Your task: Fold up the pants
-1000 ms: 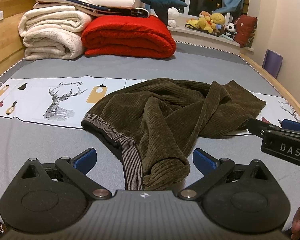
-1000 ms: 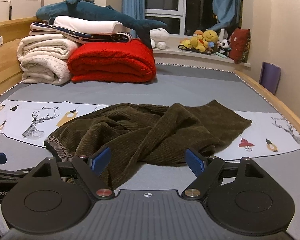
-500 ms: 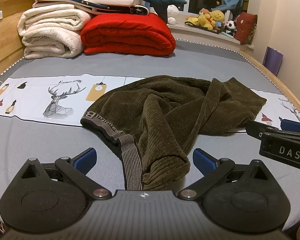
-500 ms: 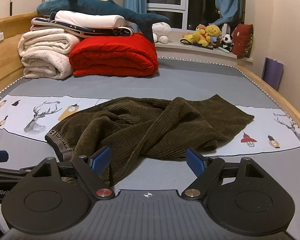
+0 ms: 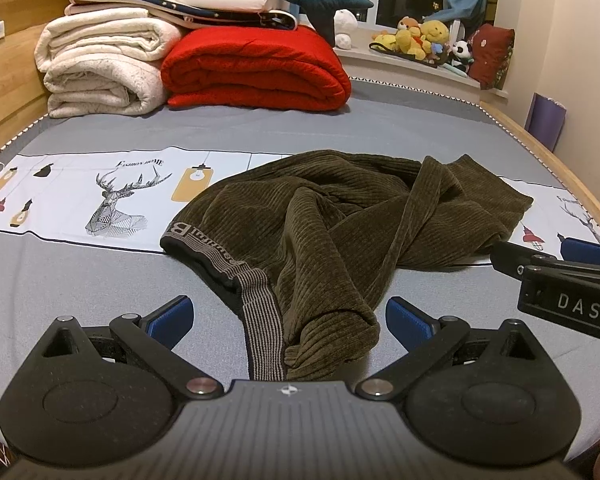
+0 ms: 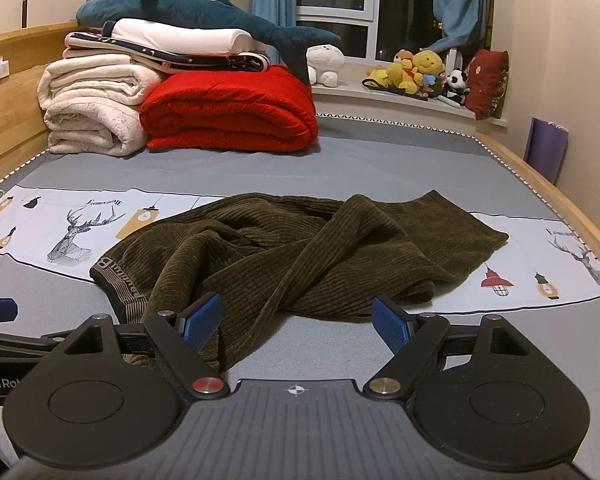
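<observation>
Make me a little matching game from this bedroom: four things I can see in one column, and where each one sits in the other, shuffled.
Things:
1. pants
2. red blanket
3. toy shark
4. soft toys

Places:
A. on the window ledge
B. on top of the pile of folded bedding
C. crumpled in the middle of the bed
D. folded at the far end of the bed, beside the cream blanket

Pairs: 1-C, 2-D, 3-B, 4-A

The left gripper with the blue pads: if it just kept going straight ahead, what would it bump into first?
Most likely the pants. The left gripper is open, and a bunched fold beside the striped waistband lies right between its fingers. How high it sits above the bed is unclear, so it might skim the cloth.
</observation>
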